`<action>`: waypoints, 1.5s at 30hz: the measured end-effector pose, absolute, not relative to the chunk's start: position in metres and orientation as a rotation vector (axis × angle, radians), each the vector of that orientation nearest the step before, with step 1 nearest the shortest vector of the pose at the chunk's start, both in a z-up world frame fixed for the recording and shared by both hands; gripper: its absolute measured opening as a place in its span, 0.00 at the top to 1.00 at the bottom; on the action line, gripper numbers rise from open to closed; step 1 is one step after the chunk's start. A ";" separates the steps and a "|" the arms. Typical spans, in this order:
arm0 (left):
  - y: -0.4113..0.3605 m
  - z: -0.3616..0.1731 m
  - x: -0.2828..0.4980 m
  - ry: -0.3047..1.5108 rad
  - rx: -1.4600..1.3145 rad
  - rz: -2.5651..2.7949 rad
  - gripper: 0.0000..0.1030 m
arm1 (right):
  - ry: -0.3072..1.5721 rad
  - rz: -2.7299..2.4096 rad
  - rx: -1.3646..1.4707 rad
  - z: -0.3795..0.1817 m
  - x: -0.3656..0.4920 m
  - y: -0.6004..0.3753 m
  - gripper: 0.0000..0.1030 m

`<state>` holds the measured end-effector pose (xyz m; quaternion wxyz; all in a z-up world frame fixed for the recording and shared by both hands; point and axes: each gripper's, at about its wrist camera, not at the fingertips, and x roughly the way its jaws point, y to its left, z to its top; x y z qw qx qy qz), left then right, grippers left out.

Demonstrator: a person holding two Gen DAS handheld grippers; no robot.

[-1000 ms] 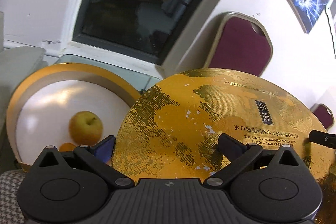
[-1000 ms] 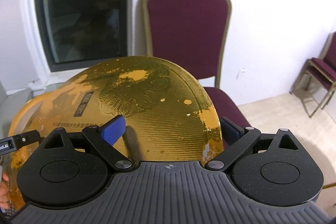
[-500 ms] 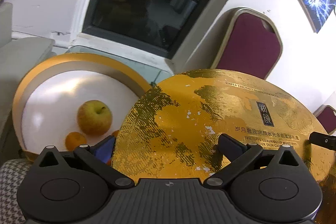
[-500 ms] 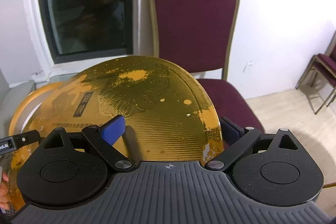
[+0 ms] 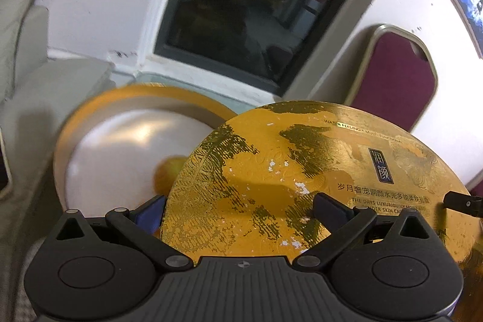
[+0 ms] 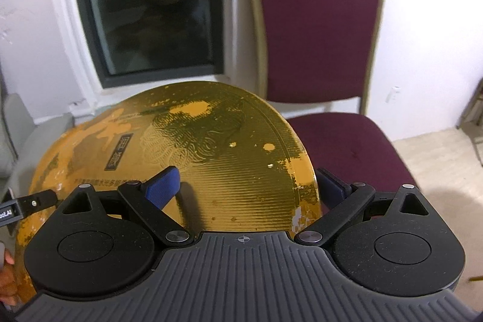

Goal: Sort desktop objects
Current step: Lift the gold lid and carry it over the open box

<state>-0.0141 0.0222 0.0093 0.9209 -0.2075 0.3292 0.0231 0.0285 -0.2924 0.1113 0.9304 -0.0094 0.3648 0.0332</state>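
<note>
A round gold lid (image 5: 302, 171) with dark worn patches and printed lettering is held tilted in the air by both grippers. My left gripper (image 5: 240, 210) is shut on its near-left rim, one pad under the edge and one on top. My right gripper (image 6: 247, 186) is shut on the lid (image 6: 211, 141) at its right rim in the same way. Behind and left of the lid lies the open round box (image 5: 99, 107), gold-walled and white inside. A yellow apple (image 5: 169, 171) in it shows only partly past the lid's edge, blurred.
A maroon chair (image 6: 317, 35) with a gold frame stands close on the right against the white wall. A dark window (image 5: 247, 5) is straight behind the box. Grey cushions (image 5: 45, 98) lie at the left. A hand (image 6: 6, 276) shows at the lower left.
The lid has shifted left over the open box and now hides the small orange fruit and half the apple. Both grippers keep their hold on it.
</note>
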 end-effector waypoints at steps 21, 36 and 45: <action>0.135 0.000 0.039 0.590 -0.225 0.401 0.02 | 0.752 0.382 0.180 0.006 0.161 -0.162 0.06; 0.145 -0.035 0.066 0.634 -0.218 0.395 0.02 | 0.812 0.358 0.216 -0.033 0.190 -0.151 0.06; 0.141 -0.047 0.069 0.641 -0.225 0.416 0.02 | 0.833 0.352 0.218 -0.048 0.203 -0.149 0.06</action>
